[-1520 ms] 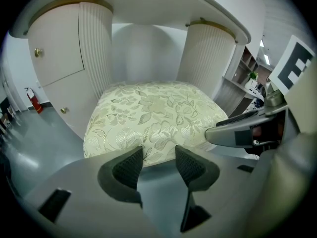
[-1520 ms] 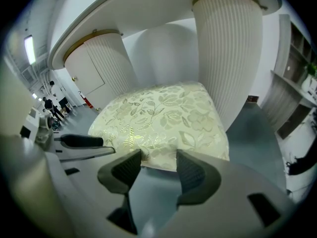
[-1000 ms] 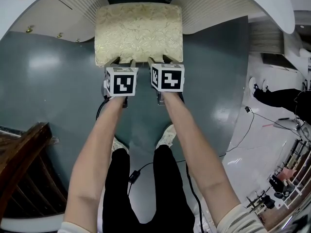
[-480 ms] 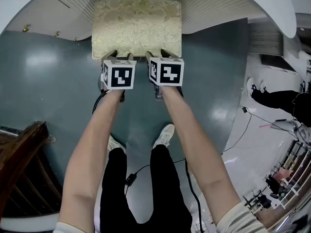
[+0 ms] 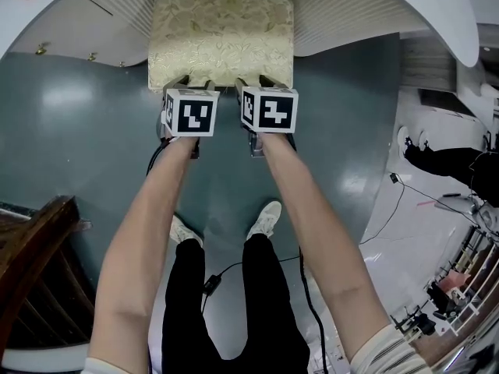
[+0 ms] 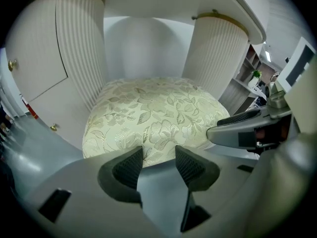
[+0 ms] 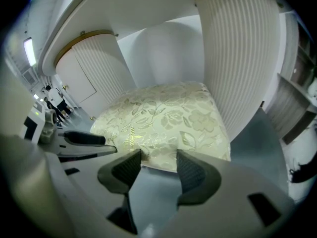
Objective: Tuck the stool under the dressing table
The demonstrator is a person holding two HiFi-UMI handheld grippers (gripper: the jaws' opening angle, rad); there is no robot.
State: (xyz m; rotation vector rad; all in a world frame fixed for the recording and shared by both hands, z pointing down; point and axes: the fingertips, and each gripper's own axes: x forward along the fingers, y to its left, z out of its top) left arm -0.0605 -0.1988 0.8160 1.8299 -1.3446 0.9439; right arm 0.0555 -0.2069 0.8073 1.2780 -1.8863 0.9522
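Observation:
The stool (image 5: 222, 37) has a cream floral cushion and stands in the gap between the dressing table's two white ribbed pedestals (image 5: 105, 10), partly under its top. My left gripper (image 5: 195, 82) and right gripper (image 5: 253, 82) sit side by side at the cushion's near edge, both open, fingertips against it. In the left gripper view the cushion (image 6: 153, 113) fills the space beyond my open left gripper (image 6: 158, 158), with the right gripper (image 6: 242, 130) alongside. The right gripper view shows the cushion (image 7: 163, 118) just past my open right gripper (image 7: 158, 163).
A dark wooden piece of furniture (image 5: 31, 263) stands at the lower left. Cables (image 5: 386, 209) trail over the floor at right. The person's legs and shoes (image 5: 269, 215) are behind the grippers. A white curved tabletop (image 5: 437, 6) overhangs at upper right.
Both grippers have moved forward with the stool's near edge, and the stool sits slightly farther in between the pedestals than a second ago.

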